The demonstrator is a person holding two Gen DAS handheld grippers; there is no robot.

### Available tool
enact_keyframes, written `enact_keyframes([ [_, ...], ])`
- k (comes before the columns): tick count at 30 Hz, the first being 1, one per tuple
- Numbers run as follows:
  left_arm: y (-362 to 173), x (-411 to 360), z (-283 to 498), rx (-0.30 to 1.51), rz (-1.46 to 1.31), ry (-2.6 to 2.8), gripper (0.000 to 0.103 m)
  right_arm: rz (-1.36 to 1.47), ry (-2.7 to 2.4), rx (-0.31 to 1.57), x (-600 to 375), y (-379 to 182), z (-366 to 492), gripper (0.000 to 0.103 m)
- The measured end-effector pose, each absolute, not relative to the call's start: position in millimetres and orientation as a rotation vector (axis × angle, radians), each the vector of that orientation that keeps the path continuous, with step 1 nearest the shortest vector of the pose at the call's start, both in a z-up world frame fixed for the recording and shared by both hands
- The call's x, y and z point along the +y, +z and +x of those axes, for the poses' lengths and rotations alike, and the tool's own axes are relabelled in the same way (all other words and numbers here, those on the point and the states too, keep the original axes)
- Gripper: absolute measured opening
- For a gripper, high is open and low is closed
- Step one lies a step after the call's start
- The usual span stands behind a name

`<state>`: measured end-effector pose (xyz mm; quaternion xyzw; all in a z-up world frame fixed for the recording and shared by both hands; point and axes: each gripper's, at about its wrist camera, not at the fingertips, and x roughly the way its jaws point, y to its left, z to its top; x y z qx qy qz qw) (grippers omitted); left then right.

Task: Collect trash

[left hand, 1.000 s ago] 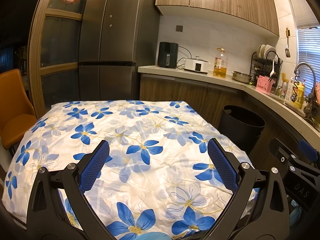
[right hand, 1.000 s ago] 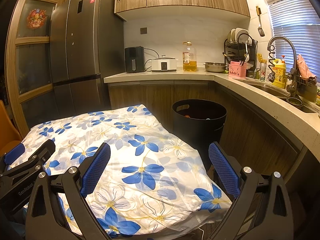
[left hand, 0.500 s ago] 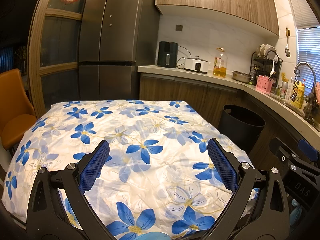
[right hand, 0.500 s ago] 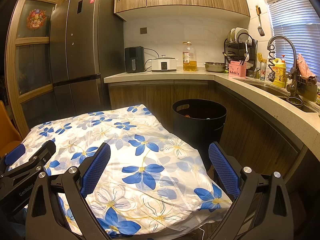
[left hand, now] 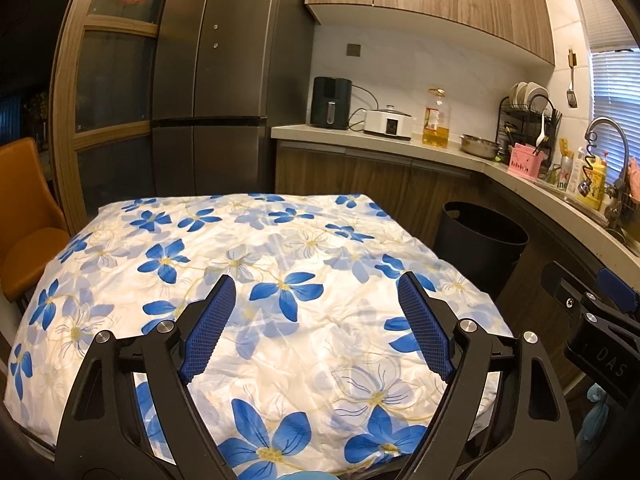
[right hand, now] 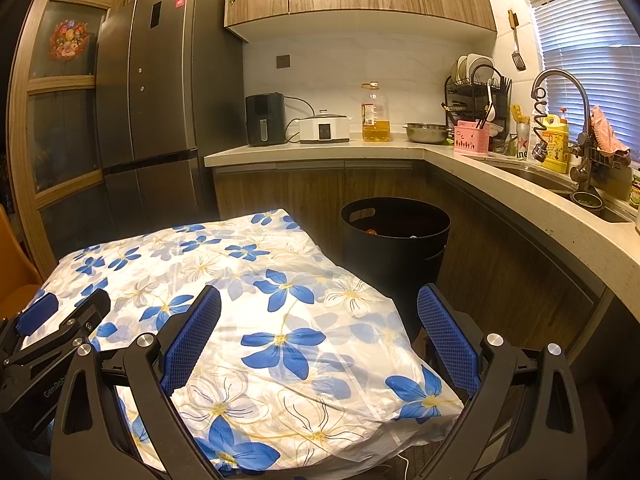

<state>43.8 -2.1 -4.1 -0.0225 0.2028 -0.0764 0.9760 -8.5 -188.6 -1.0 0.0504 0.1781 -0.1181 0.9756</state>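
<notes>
A black trash bin (right hand: 394, 236) stands on the floor past the table's right side, with a few bits of trash showing inside it; the left wrist view has the bin (left hand: 480, 248) too. My left gripper (left hand: 315, 284) hovers over the flowered tablecloth (left hand: 280, 240). Its jaws are closing with nothing between the blue pads. My right gripper (right hand: 319, 294) is open and holds nothing, above the cloth's right corner (right hand: 400, 360). The two grippers hang side by side, the right one at the edge of the left wrist view.
A counter (right hand: 520, 200) with a sink, a dish rack and an oil bottle (right hand: 375, 114) curves round the right side. A dark fridge (left hand: 224, 80) stands behind the table. An orange chair (left hand: 28, 220) is at its left.
The left gripper's jaws have drawn a little closer together. Neither hand has moved and the right gripper stays as wide as before.
</notes>
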Motion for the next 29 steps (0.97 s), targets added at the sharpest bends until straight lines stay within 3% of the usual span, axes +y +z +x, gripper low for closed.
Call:
enact_keyframes([
  [18, -5.3, -1.6, 40.6, 0.409, -0.024, -0.151, 0.082, 0.115, -0.243, 0.356, -187.5, -1.2, -10.0, 0.095],
  [25, -5.2, -2.9, 39.7, 0.404, -0.004, -0.134, 0.093, 0.125, -0.250, 0.354, -188.8, -0.9, -11.9, 0.095],
  [29, -4.9, -1.4, 39.8, 0.408, -0.017, -0.139, 0.094, 0.132, -0.254, 0.354, -190.2, -0.4, -12.3, 0.095],
])
